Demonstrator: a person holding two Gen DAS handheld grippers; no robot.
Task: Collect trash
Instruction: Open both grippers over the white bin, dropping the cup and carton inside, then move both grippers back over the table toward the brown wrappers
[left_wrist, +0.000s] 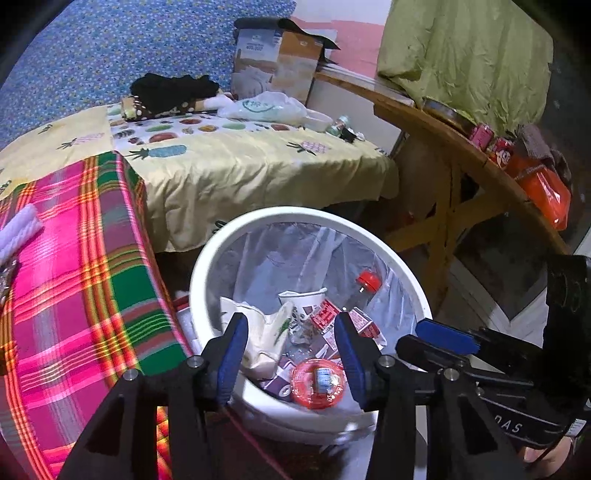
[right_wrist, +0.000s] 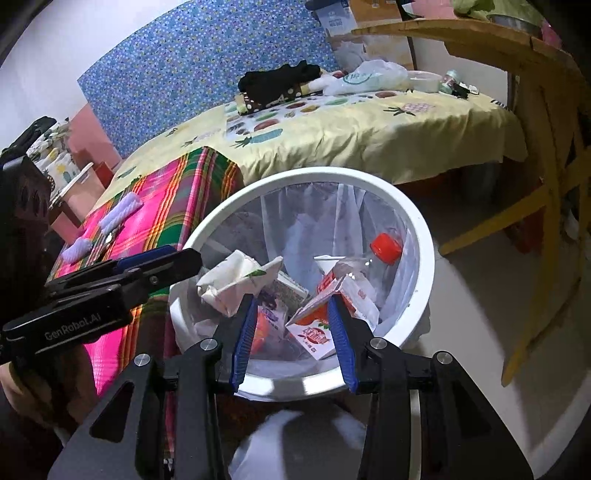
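Note:
A white bin (left_wrist: 207, 258) with a clear liner stands on the floor beside the bed. It holds a red-capped bottle (left_wrist: 367, 280), a paper cup (left_wrist: 303, 299), crumpled white wrapping (left_wrist: 251, 325) and a red-and-white carton (right_wrist: 314, 332). My left gripper (left_wrist: 291, 321) hangs open over the bin's near side. A blurred round red container (left_wrist: 317, 384) lies below its fingers, untouched by the pads. My right gripper (right_wrist: 291, 302) is open above the same bin (right_wrist: 406, 199), with nothing pressed between its pads. It shows from the side in the left wrist view (left_wrist: 443, 336).
A pink-and-green plaid blanket (left_wrist: 74, 277) and a yellow fruit-print sheet (left_wrist: 240, 170) cover the bed on the left. A plastic bag (left_wrist: 266, 107), dark cloth and a cardboard box (left_wrist: 277, 62) lie at its far end. A wooden table (left_wrist: 461, 147) with red packets stands to the right.

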